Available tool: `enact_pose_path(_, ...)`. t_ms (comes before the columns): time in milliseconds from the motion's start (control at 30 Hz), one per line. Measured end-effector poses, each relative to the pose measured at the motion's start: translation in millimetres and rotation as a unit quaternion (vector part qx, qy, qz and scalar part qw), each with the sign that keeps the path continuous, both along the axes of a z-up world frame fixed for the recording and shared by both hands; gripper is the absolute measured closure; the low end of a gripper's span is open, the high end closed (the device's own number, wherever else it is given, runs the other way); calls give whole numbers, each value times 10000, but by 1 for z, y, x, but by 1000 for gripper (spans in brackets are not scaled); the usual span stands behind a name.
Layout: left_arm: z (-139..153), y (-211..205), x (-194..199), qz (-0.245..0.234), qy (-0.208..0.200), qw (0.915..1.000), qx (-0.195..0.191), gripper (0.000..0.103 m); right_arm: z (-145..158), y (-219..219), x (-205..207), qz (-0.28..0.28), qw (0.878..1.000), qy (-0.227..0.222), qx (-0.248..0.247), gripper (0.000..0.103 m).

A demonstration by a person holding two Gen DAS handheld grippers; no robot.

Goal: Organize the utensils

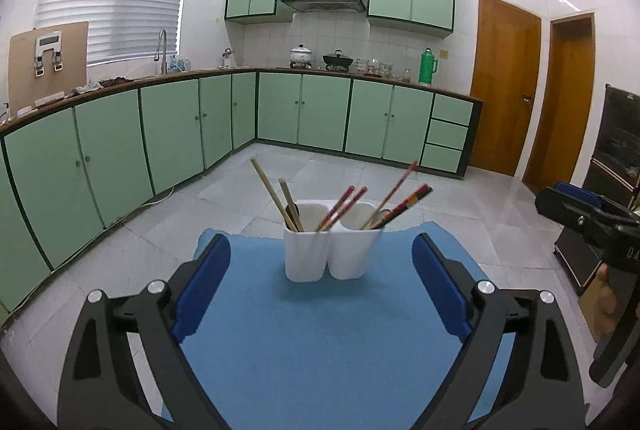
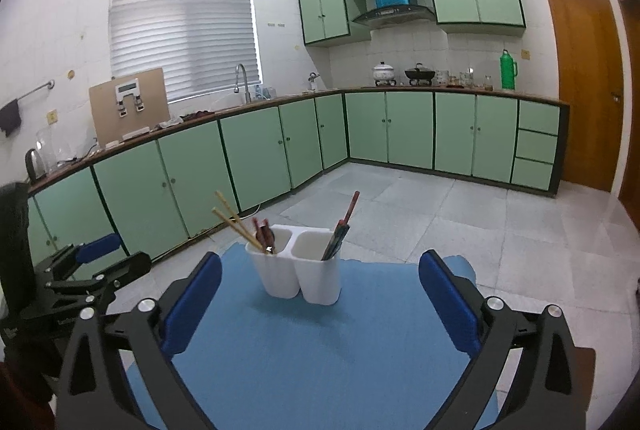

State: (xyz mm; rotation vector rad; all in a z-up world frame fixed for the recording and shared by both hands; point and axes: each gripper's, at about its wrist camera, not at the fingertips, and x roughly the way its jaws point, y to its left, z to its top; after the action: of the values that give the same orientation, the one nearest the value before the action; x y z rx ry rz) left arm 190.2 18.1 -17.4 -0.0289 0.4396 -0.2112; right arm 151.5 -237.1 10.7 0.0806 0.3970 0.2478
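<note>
both my grippers, left (image 1: 321, 284) and right (image 2: 320, 300), gape empty short of the white holder (image 1: 326, 254); its inside is hidden; blue mat (image 1: 320, 350) bare between.

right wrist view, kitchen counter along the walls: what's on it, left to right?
Black electric kettle → brown board with a white device on it → curved steel tap → white lidded pot → black lidded wok → tall green thermos flask.
</note>
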Motion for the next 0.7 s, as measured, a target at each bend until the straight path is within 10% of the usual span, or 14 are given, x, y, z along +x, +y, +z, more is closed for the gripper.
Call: enact_pose_path(700,25,-5,-71,54,-320,9994,109,12,10,18,-55,262,9995,-142,-37,6)
